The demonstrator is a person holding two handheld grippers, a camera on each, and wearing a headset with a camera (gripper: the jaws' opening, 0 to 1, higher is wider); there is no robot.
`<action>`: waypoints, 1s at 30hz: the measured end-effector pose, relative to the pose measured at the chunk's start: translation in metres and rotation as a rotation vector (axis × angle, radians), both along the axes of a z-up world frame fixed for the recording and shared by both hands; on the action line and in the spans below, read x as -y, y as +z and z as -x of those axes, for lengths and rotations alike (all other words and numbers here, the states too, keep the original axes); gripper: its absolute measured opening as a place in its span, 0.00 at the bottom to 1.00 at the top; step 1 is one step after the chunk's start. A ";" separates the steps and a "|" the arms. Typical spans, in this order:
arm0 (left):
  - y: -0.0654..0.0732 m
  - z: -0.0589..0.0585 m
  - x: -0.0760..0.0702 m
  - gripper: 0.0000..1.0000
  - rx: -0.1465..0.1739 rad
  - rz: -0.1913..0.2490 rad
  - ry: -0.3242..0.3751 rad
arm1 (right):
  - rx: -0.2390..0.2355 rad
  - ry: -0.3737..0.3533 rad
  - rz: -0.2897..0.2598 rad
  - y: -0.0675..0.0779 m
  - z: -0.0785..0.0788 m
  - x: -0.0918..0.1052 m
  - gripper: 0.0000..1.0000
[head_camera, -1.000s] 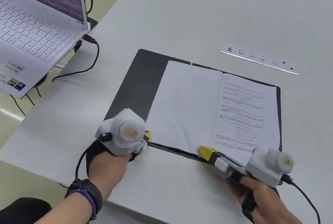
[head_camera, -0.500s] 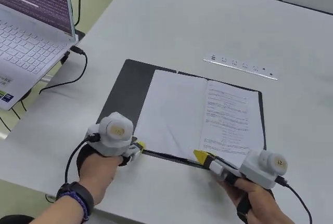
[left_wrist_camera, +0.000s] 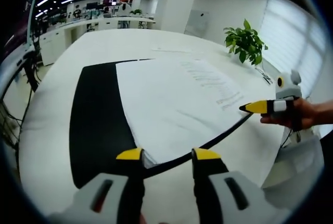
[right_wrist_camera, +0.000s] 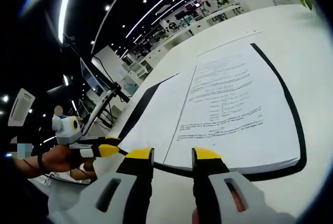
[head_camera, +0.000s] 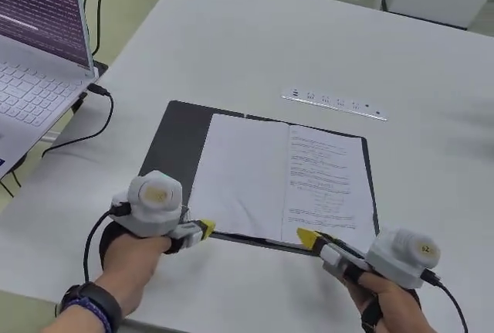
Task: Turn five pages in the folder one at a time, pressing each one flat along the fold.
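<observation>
Open folder [head_camera: 245,174] at frame centre, flat on table [head_camera: 247,32]. Laptop [head_camera: 31,62] at upper left, cable [head_camera: 81,138] between laptop and folder. Power strip [head_camera: 333,104] above folder, apart. Left gripper [head_camera: 204,229] at folder's lower edge, lower left. Right gripper [head_camera: 306,236] at same edge, lower right.

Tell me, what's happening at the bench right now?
Both open: left tongs, right tongs, at near edge of folder. Folder lies open, printed page flat. Nothing blocking the pages.
</observation>
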State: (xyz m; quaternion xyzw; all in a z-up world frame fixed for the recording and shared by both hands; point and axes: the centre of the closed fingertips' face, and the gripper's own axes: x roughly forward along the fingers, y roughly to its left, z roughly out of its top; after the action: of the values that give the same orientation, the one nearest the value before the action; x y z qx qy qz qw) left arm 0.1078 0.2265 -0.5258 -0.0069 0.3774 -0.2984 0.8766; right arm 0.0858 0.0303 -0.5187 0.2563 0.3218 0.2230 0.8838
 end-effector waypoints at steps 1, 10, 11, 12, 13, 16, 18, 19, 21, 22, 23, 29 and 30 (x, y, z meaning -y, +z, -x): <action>0.001 0.001 0.000 0.37 0.006 -0.002 -0.010 | 0.004 -0.007 0.001 0.004 0.001 0.001 0.29; 0.017 0.011 -0.005 0.46 0.053 -0.027 -0.106 | 0.056 -0.003 0.075 0.020 0.011 0.021 0.36; 0.018 0.012 -0.006 0.47 0.056 -0.030 -0.111 | 0.058 -0.009 0.078 0.022 0.012 0.023 0.36; 0.020 0.013 -0.006 0.48 0.058 -0.034 -0.116 | 0.061 -0.019 0.082 0.023 0.013 0.026 0.37; 0.022 0.014 -0.008 0.48 0.063 -0.035 -0.118 | 0.067 -0.030 0.088 0.025 0.015 0.030 0.38; 0.026 0.016 -0.011 0.50 0.066 -0.028 -0.113 | 0.081 -0.038 0.102 0.032 0.020 0.034 0.41; 0.030 0.018 -0.012 0.52 0.073 -0.031 -0.119 | 0.088 -0.030 0.122 0.033 0.023 0.036 0.43; 0.031 0.019 -0.012 0.53 0.076 -0.032 -0.122 | 0.092 -0.022 0.139 0.034 0.025 0.038 0.44; 0.036 0.022 -0.012 0.54 0.086 -0.032 -0.127 | 0.093 -0.014 0.158 0.036 0.030 0.041 0.46; 0.038 0.023 -0.012 0.55 0.089 -0.032 -0.129 | 0.097 -0.015 0.160 0.038 0.032 0.043 0.47; 0.041 0.024 -0.012 0.56 0.094 -0.032 -0.131 | 0.099 -0.018 0.162 0.038 0.033 0.045 0.47; 0.051 0.030 -0.016 0.62 0.130 -0.049 -0.156 | 0.111 -0.024 0.183 0.043 0.044 0.053 0.55; 0.053 0.031 -0.016 0.63 0.135 -0.050 -0.159 | 0.115 -0.023 0.186 0.044 0.045 0.053 0.56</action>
State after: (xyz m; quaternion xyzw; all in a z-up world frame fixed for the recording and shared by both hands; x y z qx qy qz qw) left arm 0.0769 0.2429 -0.4731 0.0651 0.3240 -0.3573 0.8736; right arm 0.0408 -0.0228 -0.4747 0.1636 0.2869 0.1961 0.9233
